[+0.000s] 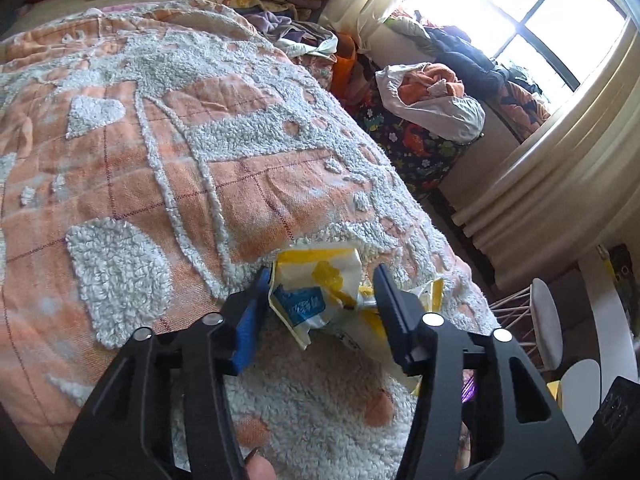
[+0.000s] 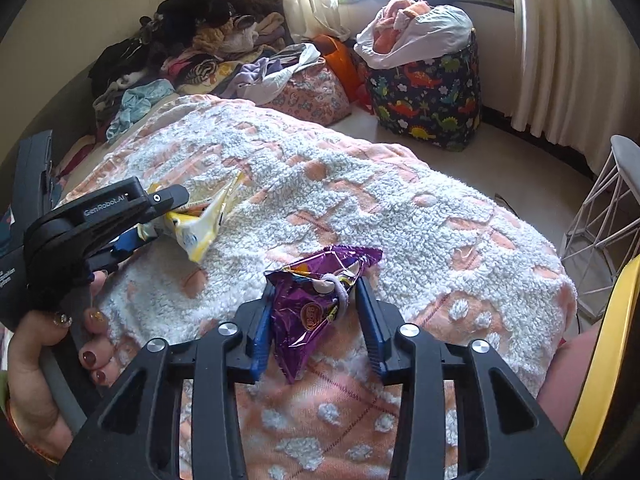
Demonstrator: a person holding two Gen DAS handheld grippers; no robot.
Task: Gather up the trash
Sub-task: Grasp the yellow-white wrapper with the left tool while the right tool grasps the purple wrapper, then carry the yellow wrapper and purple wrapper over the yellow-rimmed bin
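Note:
A crumpled yellow and white wrapper (image 1: pixel 304 304) with a blue label sits between the fingers of my left gripper (image 1: pixel 323 274), whose pads press on both its sides above the orange and white tufted bedspread (image 1: pixel 160 140). The right wrist view shows the same left gripper (image 2: pixel 160 220) held by a hand (image 2: pixel 40 360), with the yellow wrapper (image 2: pixel 200 224) sticking out of it just over the bed. My right gripper (image 2: pixel 315 286) is shut on a shiny purple wrapper (image 2: pixel 304 320), which has a pale hair tie looped over it. The purple wrapper's lower end touches the bedspread (image 2: pixel 400 208).
Clothes are piled (image 2: pixel 200 48) along the far side of the bed. A dinosaur-print bag (image 2: pixel 428 96) stuffed with laundry stands on the floor by the curtain (image 2: pixel 560 40). A white wire stool (image 2: pixel 600 208) is at the right, past the bed's edge.

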